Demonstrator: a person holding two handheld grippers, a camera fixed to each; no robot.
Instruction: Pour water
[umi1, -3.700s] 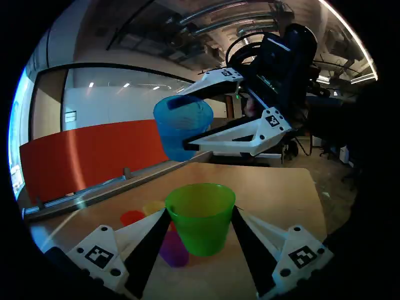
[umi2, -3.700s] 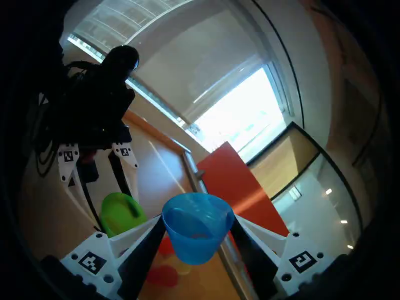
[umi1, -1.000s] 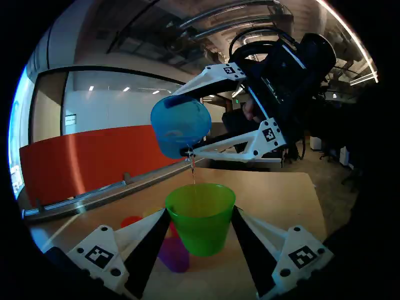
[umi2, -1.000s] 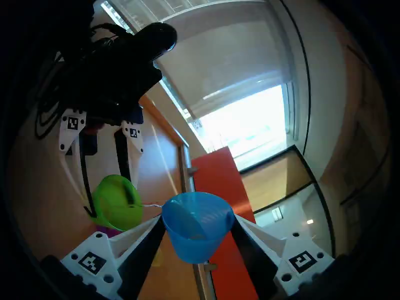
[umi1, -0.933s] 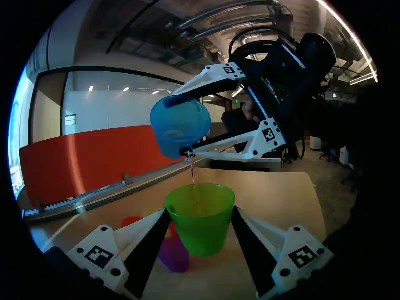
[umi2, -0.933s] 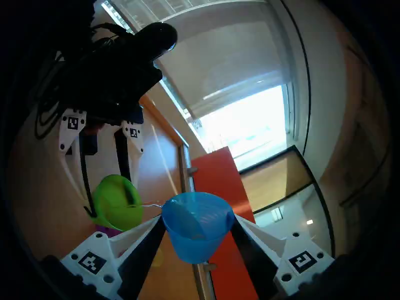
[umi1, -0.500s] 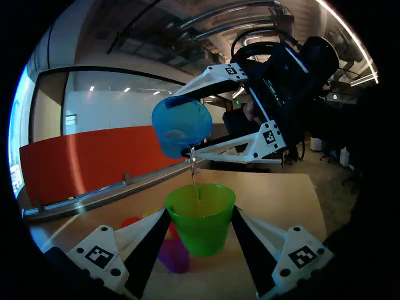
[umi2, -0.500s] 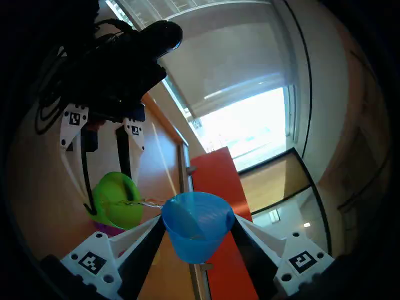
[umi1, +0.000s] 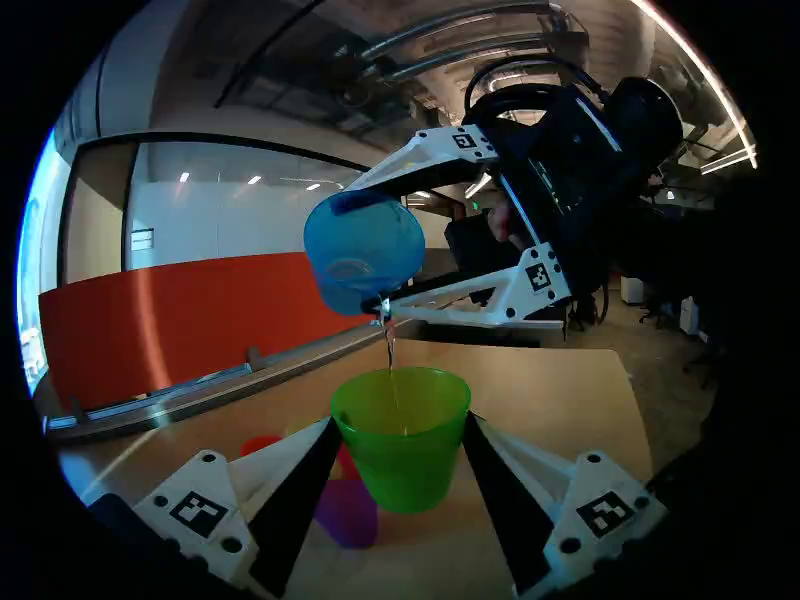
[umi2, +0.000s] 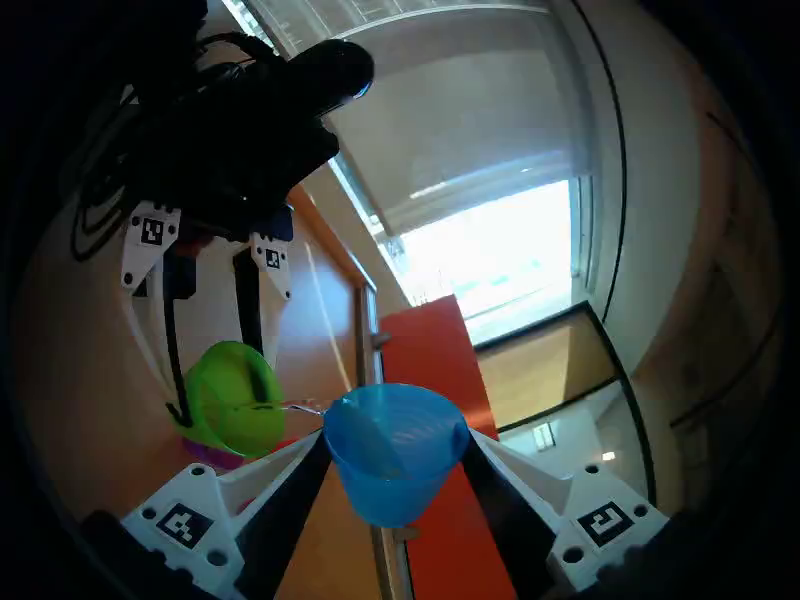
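Observation:
My left gripper (umi1: 400, 440) is shut on an upright green cup (umi1: 401, 435) held over the wooden table (umi1: 560, 385). Above it, the right gripper (umi1: 395, 250) holds a blue cup (umi1: 362, 250) tipped toward the green one. A thin stream of water (umi1: 391, 350) falls from the blue cup's rim into the green cup. In the right gripper view, my right gripper (umi2: 396, 460) is shut on the blue cup (umi2: 395, 465), and the stream (umi2: 295, 406) arcs to the green cup (umi2: 235, 398) held by the left gripper (umi2: 205, 330).
Small coloured cups lie on the table behind the green one: a purple cup (umi1: 345, 512) and a red one (umi1: 262, 443). An orange wall panel (umi1: 170, 320) and a metal rail (umi1: 200, 385) run along the table's far side. A bright window (umi2: 490, 250) is beyond.
The blue cup has tipped from level into a pour since the earliest frame. Over the last second the stream keeps running into the green cup, and the blue cup tilts slightly further.

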